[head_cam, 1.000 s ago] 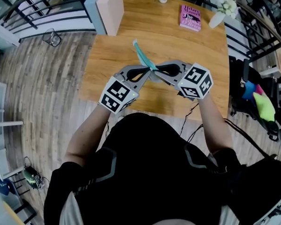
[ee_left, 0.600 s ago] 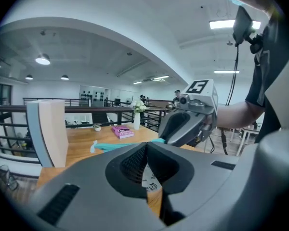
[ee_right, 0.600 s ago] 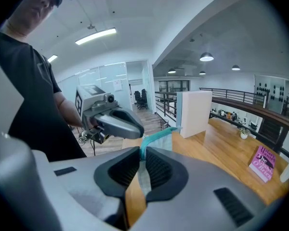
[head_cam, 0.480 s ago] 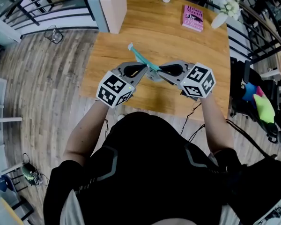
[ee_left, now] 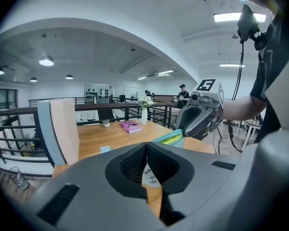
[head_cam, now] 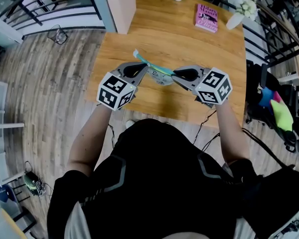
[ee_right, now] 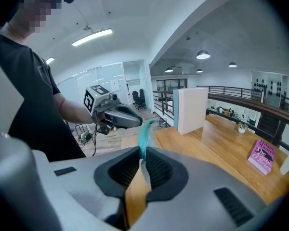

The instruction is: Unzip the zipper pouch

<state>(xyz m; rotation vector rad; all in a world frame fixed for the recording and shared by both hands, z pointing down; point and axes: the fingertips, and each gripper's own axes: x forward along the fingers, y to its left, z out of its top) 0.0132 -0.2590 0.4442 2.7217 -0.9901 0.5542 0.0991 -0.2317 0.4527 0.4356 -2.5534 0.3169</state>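
Two tongs share the zipper pouch (head_cam: pixel 160 74) in the air above the near edge of the table (head_cam: pixel 189 49), and the gap between them has widened over the last second; the left tongs (head_cam: pixel 142 69) have drawn away to the left in the head view, while the right tongs (head_cam: pixel 178 75) have hardly shifted. The left tongs are pressed fully together on something thin at the pouch's left end, with printed white fabric showing just past their tips; the slider itself cannot be made out, though it is probably what they pinch. The right tongs are clamped on the teal zip edge (ee_right: pixel 144 129), which rises from between their pads. That edge now lies stretched from one to the other rather than sticking up; this reads as the zip running open, only partly done.
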